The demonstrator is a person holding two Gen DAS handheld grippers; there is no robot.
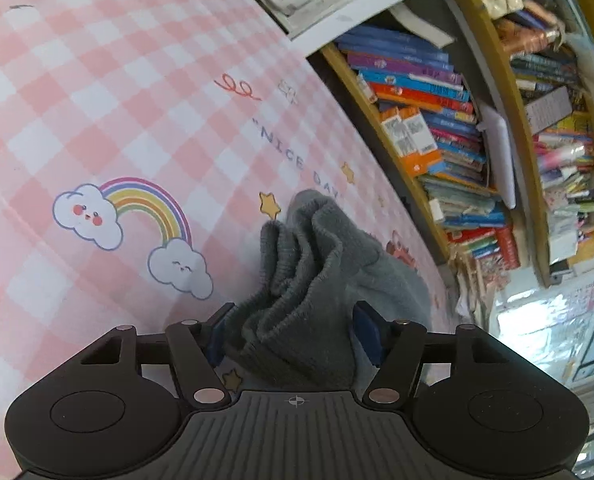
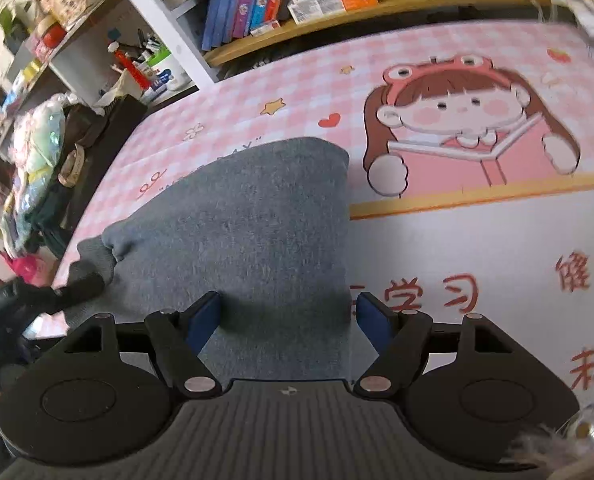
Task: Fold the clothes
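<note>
Your left gripper (image 1: 293,320) is bunching the ribbed cuff end of a grey knitted garment (image 1: 317,264) between its blue-padded fingers (image 1: 217,336). The fingers are standing fairly wide, yet the wad of knit is filling the whole gap, so they look to be gripping it rather than merely straddling it. Taking it at the ribbed edge is giving you a firm, thick hem to pull by, and the fabric is trailing away from the fingers down onto the pink-and-white checked table mat (image 1: 97,100) with its rainbow and clouds.

Your right gripper (image 2: 287,316) is hanging over the broad flat body of the same grey knitted garment (image 2: 237,220), its blue pads (image 2: 203,318) spread wide to either side of the cloth. Whether they are pressing on the fabric or just hovering above it, the view is not settling; nothing is pinched between them.

The garment is lying on the mat in front of the wooden bookshelf (image 2: 337,12), its far end rounded like a fold and its left corner gathered where your other gripper (image 2: 69,288) is holding it. That fits a fold being made or one being smoothed; which, you cannot tell from here.
</note>
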